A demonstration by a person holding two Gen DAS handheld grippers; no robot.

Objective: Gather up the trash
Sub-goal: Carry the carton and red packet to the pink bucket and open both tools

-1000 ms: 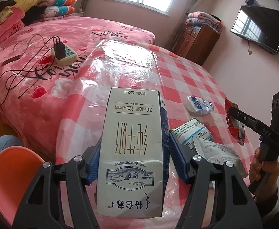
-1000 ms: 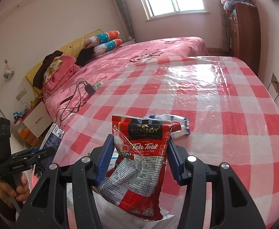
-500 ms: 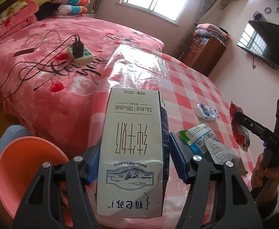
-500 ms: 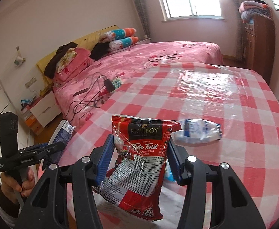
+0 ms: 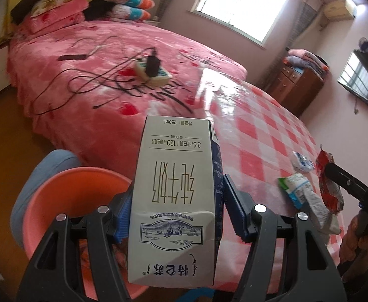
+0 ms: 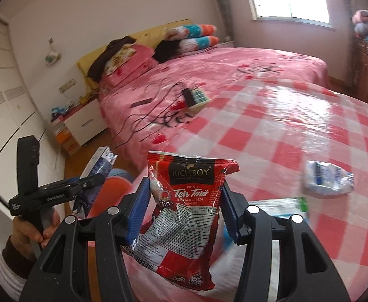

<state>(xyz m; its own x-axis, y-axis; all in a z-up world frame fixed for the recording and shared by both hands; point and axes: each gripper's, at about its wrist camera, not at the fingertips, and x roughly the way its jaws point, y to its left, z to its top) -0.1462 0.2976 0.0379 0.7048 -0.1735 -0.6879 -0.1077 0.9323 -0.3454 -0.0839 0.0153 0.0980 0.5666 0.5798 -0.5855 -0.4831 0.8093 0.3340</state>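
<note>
My left gripper [image 5: 176, 209] is shut on a white milk carton [image 5: 176, 183], held in the air above an orange basin [image 5: 78, 196] beside the table. My right gripper [image 6: 185, 209] is shut on a red Richboy tea packet [image 6: 186, 211], held over the table's near edge. The left gripper and carton also show in the right wrist view [image 6: 93, 173]; the right gripper and packet show in the left wrist view [image 5: 331, 188]. A crumpled white-and-blue wrapper [image 6: 327, 178] and a white-green packet [image 5: 295, 186] lie on the red-checked table [image 6: 297, 130].
A pink bed [image 5: 96, 88] with a power strip [image 5: 153, 73] and black cables lies behind the table. A blue stool [image 5: 45, 168] stands under the basin. A wooden dresser [image 5: 299, 85] and a wall TV [image 5: 362, 83] are at the right.
Both grippers have swung left, away from the table's middle. The carton now hangs over the orange basin, which has come into fuller view. Both grips are unchanged.
</note>
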